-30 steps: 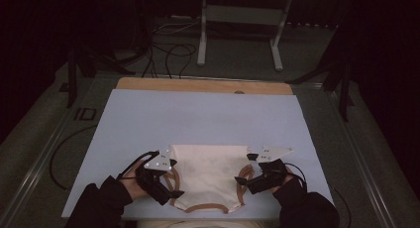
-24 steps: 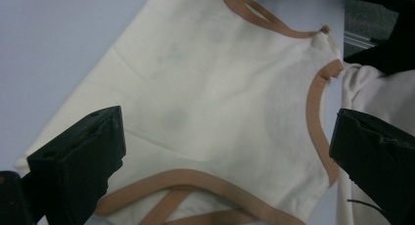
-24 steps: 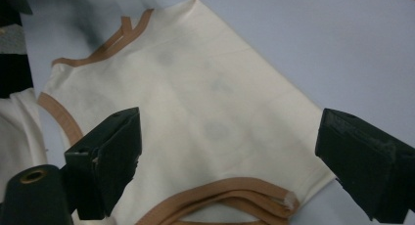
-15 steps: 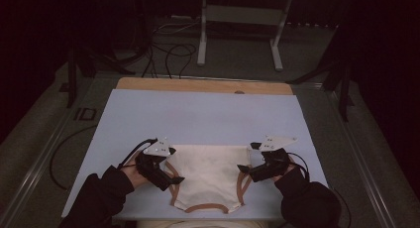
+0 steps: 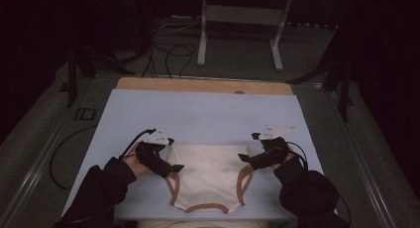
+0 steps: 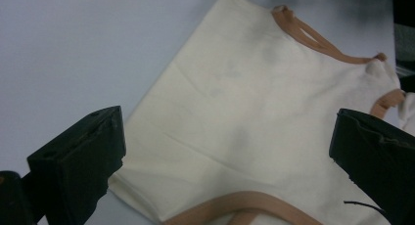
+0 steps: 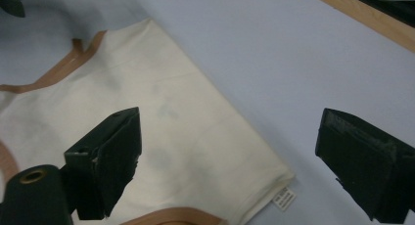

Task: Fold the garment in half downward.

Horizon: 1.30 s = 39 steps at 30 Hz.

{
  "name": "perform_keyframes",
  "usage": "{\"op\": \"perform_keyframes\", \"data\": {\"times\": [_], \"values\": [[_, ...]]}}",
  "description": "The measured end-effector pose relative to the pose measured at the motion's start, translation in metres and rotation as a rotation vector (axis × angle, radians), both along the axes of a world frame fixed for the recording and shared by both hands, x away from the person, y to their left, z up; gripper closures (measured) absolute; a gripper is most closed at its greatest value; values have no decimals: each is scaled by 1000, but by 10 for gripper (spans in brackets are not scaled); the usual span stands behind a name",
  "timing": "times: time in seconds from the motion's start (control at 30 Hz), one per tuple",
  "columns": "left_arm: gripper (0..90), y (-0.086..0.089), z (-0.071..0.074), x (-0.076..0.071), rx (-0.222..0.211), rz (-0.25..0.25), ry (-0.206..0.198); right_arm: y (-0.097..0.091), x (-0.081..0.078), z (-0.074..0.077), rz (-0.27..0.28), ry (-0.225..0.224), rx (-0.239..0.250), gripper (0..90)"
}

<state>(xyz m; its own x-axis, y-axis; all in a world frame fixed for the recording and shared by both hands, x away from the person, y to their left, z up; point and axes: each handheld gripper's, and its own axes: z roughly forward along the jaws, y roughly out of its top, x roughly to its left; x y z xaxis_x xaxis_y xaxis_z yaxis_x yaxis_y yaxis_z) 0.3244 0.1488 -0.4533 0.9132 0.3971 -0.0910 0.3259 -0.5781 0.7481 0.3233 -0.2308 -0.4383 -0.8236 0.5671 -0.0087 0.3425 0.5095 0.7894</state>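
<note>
A cream sleeveless top (image 5: 208,176) with tan trim lies flat on the light blue table top (image 5: 208,119), straight hem away from me and neckline toward the near edge. My left gripper (image 5: 174,167) is open at the top's left side, by the tan armhole. In the left gripper view the cloth (image 6: 254,112) lies between and beyond the wide-apart jaws of that gripper (image 6: 227,146). My right gripper (image 5: 244,158) is open at the top's right far corner. In the right gripper view its jaws (image 7: 235,151) straddle that corner (image 7: 195,137), where a small white label (image 7: 284,198) sticks out.
A wooden strip (image 5: 203,85) runs along the table's far edge. Beyond it on the dark floor stand a metal frame (image 5: 240,34) and loose cables (image 5: 168,54). More cream cloth (image 5: 198,223) shows below the table's near edge.
Both hands have slid away from me along the top's sides, from the armholes toward its far corners. The top itself has hardly shifted.
</note>
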Motion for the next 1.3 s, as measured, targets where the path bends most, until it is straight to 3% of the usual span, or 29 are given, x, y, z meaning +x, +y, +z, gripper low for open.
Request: {"op": "perform_keyframes", "data": {"times": [0.17, 0.33, 0.4, 0.57, 0.63, 0.67, 0.73, 0.97, 1.03, 1.13, 1.3], "values": [[8, 3, -2, 10, -7, 27, -17, -2, 10, -3, -15, 6, -2, 98], [8, 4, -7, 19, -11, 50, -1, -4, 18, -7, -29, 19, -6, 98], [8, 3, -13, 24, 18, 89, 3, -5, 23, -12, -32, 17, -12, 98], [8, 5, -23, 33, 43, 107, 35, -8, 31, -25, -41, 36, -45, 100], [8, 7, -28, 35, 53, 106, 28, -8, 34, -29, -48, 55, -47, 100], [8, 8, -30, 37, 65, 125, 14, -9, 36, -32, -52, 55, -52, 100], [22, 10, -34, 41, 74, 153, 23, -10, 38, -35, -69, 70, -54, 100], [153, 15, -49, 50, 95, 163, 50, -14, 48, -47, -119, 106, -65, 100], [173, 15, -52, 51, 111, 160, 56, -15, 50, -49, -101, 123, -48, 100], [255, 16, -56, 54, 105, 165, 71, -14, 54, -55, -119, 130, -70, 107], [393, 16, -62, 58, 116, 159, 90, -17, 61, -63, -144, 165, -63, 138]]}}
